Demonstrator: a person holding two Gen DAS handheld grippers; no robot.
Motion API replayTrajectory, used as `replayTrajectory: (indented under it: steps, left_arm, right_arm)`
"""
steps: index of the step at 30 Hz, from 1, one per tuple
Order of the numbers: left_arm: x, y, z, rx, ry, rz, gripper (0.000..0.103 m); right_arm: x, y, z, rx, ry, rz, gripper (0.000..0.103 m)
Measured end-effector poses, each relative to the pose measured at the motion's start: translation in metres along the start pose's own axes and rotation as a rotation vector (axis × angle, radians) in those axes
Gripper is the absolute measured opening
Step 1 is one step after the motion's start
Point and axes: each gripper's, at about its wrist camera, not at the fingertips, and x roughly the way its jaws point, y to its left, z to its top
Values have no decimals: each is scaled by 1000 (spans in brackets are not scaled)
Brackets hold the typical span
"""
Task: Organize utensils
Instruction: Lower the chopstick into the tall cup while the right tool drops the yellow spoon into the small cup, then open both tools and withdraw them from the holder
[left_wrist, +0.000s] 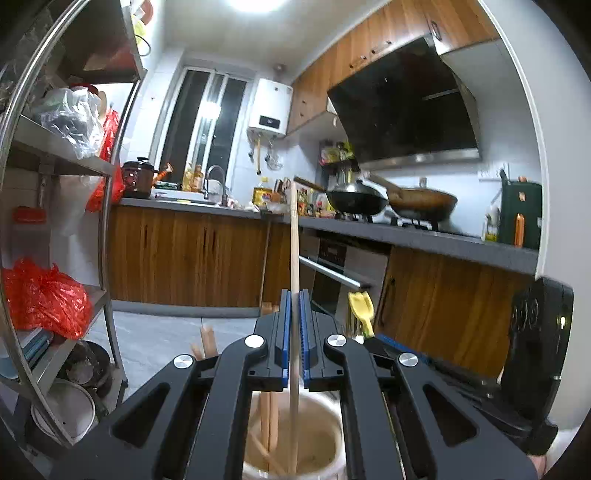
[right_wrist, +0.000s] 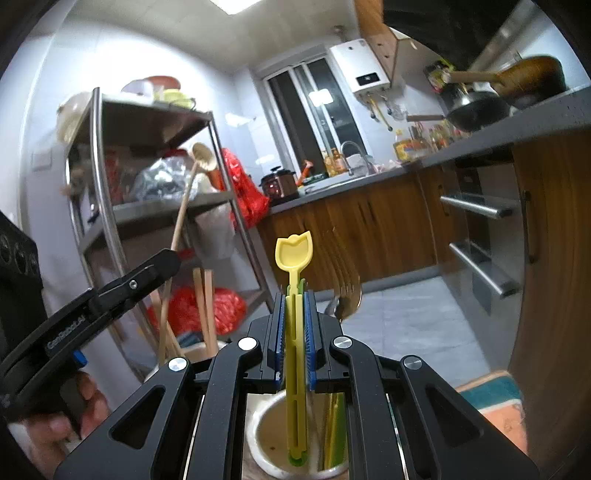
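The long pale wooden spoon handle (left_wrist: 294, 258) stands nearly upright between the blue-padded fingers of the left gripper (left_wrist: 294, 334), which is closed narrowly on it. Its lower end reaches down into the round cream-coloured utensil pot (left_wrist: 325, 435) directly below the gripper, where 2 or 3 wooden chopsticks (left_wrist: 267, 421) lean against the inner wall. From the right wrist view, the same spoon shows its round wooden bowl (right_wrist: 204, 157) at the top, tilted slightly to the right, with the left gripper (right_wrist: 173, 258) pinching the handle partway up.

The yellow plastic scoop with a tulip-shaped head (right_wrist: 294, 251) is clamped upright in the right gripper (right_wrist: 294, 332), whose pads press narrowly on its slotted yellow stem; a thin green piece sits just behind the stem. The stem's lower end dips into a round metal utensil cup (right_wrist: 266, 443) below the gripper, beside green and yellow sticks (right_wrist: 332, 432) standing in the same cup. A blurred metal fork (right_wrist: 345, 291) rises just right of the gripper fingers.

The person's hand (right_wrist: 55, 417) grips the left tool's handle at the lower left of the right wrist view. Behind stand a steel shelving rack (right_wrist: 110, 206) holding red plastic bags (right_wrist: 243, 188), wooden base cabinets (left_wrist: 184, 254) under a grey countertop (left_wrist: 406, 232), and 2 woks (left_wrist: 391, 199) on the stove.
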Motion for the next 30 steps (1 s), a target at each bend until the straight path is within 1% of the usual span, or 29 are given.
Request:
replayTrajectory:
  steps: [3,6,8,11,15,18,19,21,23,24,25,26,28,30]
  left_arm:
    - [-4,1,-12,15,35,-5,4]
    - [-10,2,-21,29,82,-27,4]
    - [-11,1,-24,43,125,-50,4]
    - [-13,-2,-28,74,168,-63,4]
    - [-11,-2,-30,79,188,-69,4]
    - [-10,-2,-31,76,193,-74,4]
    - [-10,-2,-31,77,192,-77,6]
    - [-10,-3,-29,80,194,-74,12]
    - [-13,-2,-27,78,183,-68,30]
    - [-16,-2,-25,77,177,-68,33]
    - [-18,-3,-24,76,173,-68,35]
    - [-20,-2,-23,76,171,-69,36]
    - [-27,-2,-22,78,171,-64,36]
    - [-35,-3,-22,85,172,-65,37]
  right_arm:
    - [-2,3,-6,-32,21,5,11]
    - [-9,6,-12,-60,38,6,11]
    - [-11,6,-15,-59,65,8,11]
    - [-12,6,-20,-54,115,8,11]
    - [-7,4,-26,-49,176,5,11]
    - [-5,4,-28,-46,192,8,11]
    - [-5,5,-28,-45,195,13,11]
    - [-4,6,-28,-47,205,16,12]
    - [-5,7,-27,-47,207,15,17]
    - [-7,7,-26,-44,205,17,19]
    - [-9,7,-26,-40,203,20,23]
    - [-13,7,-25,-38,200,21,25]
    - [-19,8,-23,-44,192,16,26]
    - [-30,10,-22,-58,183,8,30]
